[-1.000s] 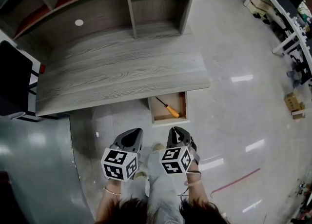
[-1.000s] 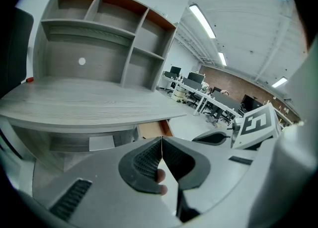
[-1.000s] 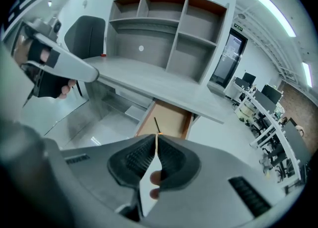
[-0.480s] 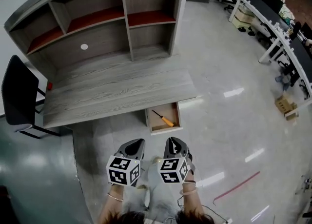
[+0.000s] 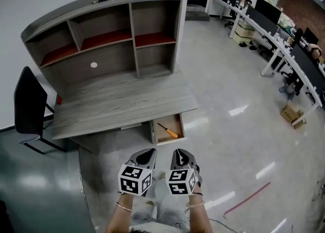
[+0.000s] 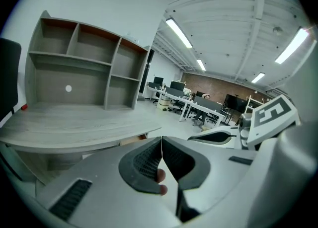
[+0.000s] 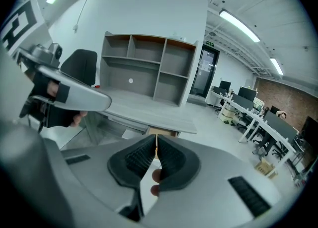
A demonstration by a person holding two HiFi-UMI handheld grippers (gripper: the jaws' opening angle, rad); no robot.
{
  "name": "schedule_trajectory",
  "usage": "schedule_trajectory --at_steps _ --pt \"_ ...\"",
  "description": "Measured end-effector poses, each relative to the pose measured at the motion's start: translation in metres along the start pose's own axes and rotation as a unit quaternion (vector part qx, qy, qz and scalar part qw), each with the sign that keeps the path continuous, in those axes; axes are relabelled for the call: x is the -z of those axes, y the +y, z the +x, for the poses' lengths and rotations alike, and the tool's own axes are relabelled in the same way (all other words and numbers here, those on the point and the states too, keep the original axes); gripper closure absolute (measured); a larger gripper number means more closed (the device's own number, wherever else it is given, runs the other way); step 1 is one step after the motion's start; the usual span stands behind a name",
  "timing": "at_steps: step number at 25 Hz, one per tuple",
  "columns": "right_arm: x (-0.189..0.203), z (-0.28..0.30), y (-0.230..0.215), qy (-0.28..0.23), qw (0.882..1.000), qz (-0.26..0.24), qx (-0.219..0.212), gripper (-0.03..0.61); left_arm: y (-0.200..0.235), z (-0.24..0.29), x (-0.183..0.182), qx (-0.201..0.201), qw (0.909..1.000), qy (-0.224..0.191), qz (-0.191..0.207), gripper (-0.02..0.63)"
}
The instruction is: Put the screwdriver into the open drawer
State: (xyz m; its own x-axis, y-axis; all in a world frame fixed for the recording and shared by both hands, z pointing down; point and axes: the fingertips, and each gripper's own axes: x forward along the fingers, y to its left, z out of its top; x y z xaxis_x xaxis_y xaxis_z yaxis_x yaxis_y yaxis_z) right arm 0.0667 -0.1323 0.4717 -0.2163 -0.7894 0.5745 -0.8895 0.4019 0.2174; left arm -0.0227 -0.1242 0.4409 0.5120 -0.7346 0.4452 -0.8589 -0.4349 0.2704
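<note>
In the head view, your screwdriver (image 5: 168, 131) lies aslant in the open drawer (image 5: 163, 137), which juts from under the bench (image 5: 111, 106) edge. It sits well ahead of your left gripper (image 5: 148, 154) and right gripper (image 5: 180, 155), which are held side by side over the glossy floor (image 5: 238, 125). A shelf unit (image 5: 117, 39) stands on the bench, a black chair (image 5: 28, 106) is at its left, and office desks (image 5: 274, 39) line the right.

In the left gripper view, your gripper's jaws are pressed together with nothing between them. The bench lies ahead, with the right gripper alongside.

In the right gripper view, the jaws meet too and are empty. The drawer shows just past their tips.
</note>
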Motion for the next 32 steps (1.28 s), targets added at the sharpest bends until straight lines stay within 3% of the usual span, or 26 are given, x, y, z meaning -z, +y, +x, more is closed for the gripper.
schedule_trajectory --at_steps 15,32 --pt "-0.038 -0.086 0.006 -0.071 0.996 0.016 0.044 0.546 -0.032 -0.065 -0.029 0.011 0.9974 -0.058 0.041 0.597" --pt "-0.06 -0.164 0.04 -0.137 0.989 0.041 0.043 0.548 -0.05 -0.138 -0.037 0.01 0.9919 -0.1 0.078 0.597"
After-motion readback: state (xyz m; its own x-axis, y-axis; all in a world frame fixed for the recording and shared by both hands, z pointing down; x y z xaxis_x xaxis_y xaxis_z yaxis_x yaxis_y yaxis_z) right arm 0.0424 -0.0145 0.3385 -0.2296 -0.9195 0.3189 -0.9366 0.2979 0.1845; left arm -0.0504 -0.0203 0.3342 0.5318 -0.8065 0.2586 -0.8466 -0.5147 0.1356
